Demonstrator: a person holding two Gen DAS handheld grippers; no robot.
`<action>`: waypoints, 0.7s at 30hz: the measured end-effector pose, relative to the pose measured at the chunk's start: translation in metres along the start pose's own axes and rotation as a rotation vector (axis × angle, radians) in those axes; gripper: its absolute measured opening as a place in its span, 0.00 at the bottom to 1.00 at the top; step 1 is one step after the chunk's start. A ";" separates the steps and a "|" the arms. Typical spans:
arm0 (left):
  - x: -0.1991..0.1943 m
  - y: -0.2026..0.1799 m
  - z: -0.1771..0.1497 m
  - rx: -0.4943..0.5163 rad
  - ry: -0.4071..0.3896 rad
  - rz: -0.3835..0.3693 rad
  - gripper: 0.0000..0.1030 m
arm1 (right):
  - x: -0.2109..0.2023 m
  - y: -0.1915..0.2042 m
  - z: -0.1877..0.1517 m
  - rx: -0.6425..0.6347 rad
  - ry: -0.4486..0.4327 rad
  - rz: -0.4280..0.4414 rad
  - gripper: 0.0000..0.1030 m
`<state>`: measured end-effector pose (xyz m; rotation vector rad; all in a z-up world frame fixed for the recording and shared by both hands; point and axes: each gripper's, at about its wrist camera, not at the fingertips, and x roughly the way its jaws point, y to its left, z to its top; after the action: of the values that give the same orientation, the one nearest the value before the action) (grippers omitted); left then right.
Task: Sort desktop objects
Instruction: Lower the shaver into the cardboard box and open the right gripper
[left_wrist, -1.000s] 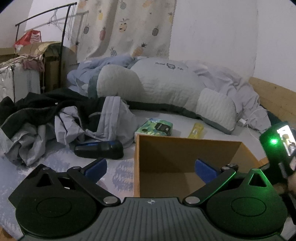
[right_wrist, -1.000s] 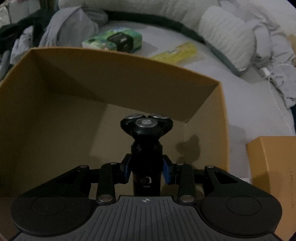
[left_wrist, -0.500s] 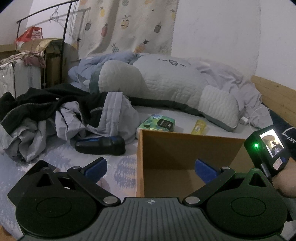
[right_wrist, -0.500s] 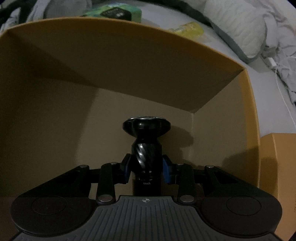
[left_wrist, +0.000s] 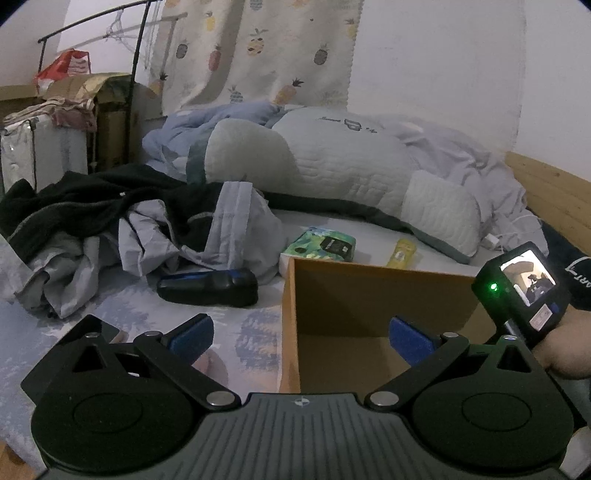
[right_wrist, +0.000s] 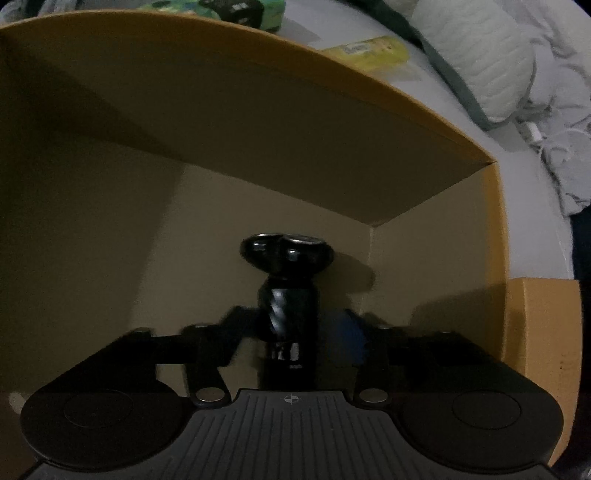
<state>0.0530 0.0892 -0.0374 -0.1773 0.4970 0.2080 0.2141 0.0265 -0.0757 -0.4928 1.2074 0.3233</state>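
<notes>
My right gripper (right_wrist: 291, 332) is deep inside the open orange cardboard box (right_wrist: 258, 110), around a black rotary electric shaver (right_wrist: 288, 280) whose head points at the far wall. Its jaws have spread from the shaver's body and look blurred. My left gripper (left_wrist: 301, 330) is open and empty, hovering over the box's left wall (left_wrist: 290, 317). A black and blue shaver case (left_wrist: 207, 282) lies on the bed left of the box. A green tissue pack (left_wrist: 319, 247) and a yellow packet (left_wrist: 402, 251) lie behind the box.
Crumpled grey and black clothes (left_wrist: 147, 221) lie at the left. A large quilted pillow (left_wrist: 332, 173) lies behind. The right gripper's camera unit (left_wrist: 521, 284) shows at the right. A second orange box or lid (right_wrist: 543, 332) stands right of the box.
The right gripper has sunk deeper into the box with the shaver, and its jaws have begun to spread. The left gripper has drifted slightly, still open.
</notes>
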 end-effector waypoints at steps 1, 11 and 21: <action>0.000 0.002 0.000 -0.003 0.000 0.001 1.00 | -0.002 0.002 0.000 0.000 0.006 0.027 0.83; -0.008 0.006 0.003 -0.009 -0.011 0.011 1.00 | -0.047 0.007 -0.010 -0.053 -0.088 0.006 0.95; -0.017 0.004 0.006 0.016 -0.032 0.016 1.00 | -0.116 0.016 -0.061 -0.088 -0.279 0.047 1.00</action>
<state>0.0403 0.0917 -0.0246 -0.1539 0.4683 0.2215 0.1185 0.0104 0.0141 -0.4789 0.9376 0.4708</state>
